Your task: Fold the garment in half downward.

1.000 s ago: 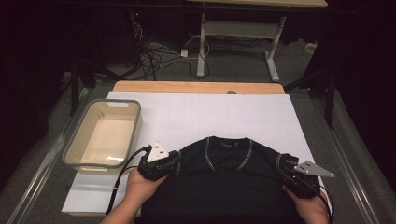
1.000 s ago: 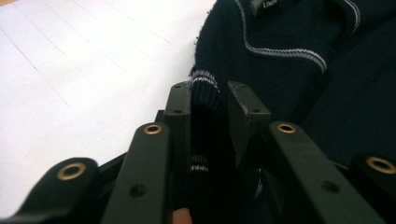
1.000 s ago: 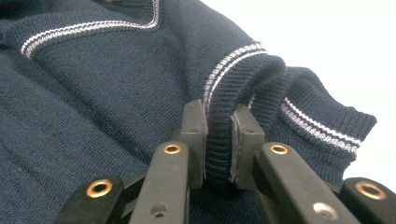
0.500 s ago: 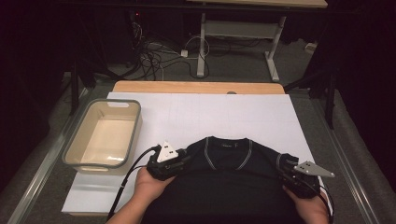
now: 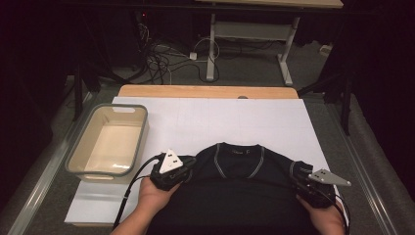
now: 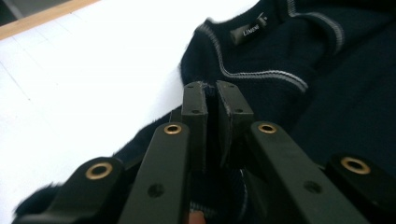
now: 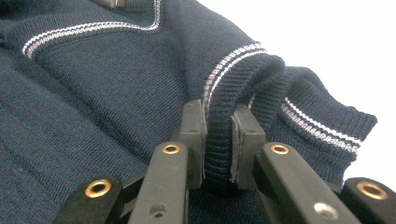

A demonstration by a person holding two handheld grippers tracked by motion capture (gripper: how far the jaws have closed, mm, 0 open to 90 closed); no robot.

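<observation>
Sweater count is one: a dark navy sweater (image 5: 240,181) lies at the lower centre of the high view, on the white surface (image 5: 205,122), collar toward the far edge. You hold two grippers. Your left gripper (image 5: 171,169) sits at the sweater's left shoulder, and your right gripper (image 5: 315,183) at its right sleeve end, both low in the frame. One grey bin (image 5: 108,142) stands at the left of the frame, just beside the sweater's left shoulder and apart from it.

From above you cannot judge either grip. The left gripper view gives that: its fingers (image 6: 194,109) stand nearly closed, a thin fold of dark knit pinched between them, with the collar label (image 6: 247,31) and one pale piping line at upper right. The right gripper view shows its fingers (image 7: 194,126) clamped on a thick ribbed roll of the striped cuff (image 7: 233,84), held a little apart by the fabric's bulk.
</observation>
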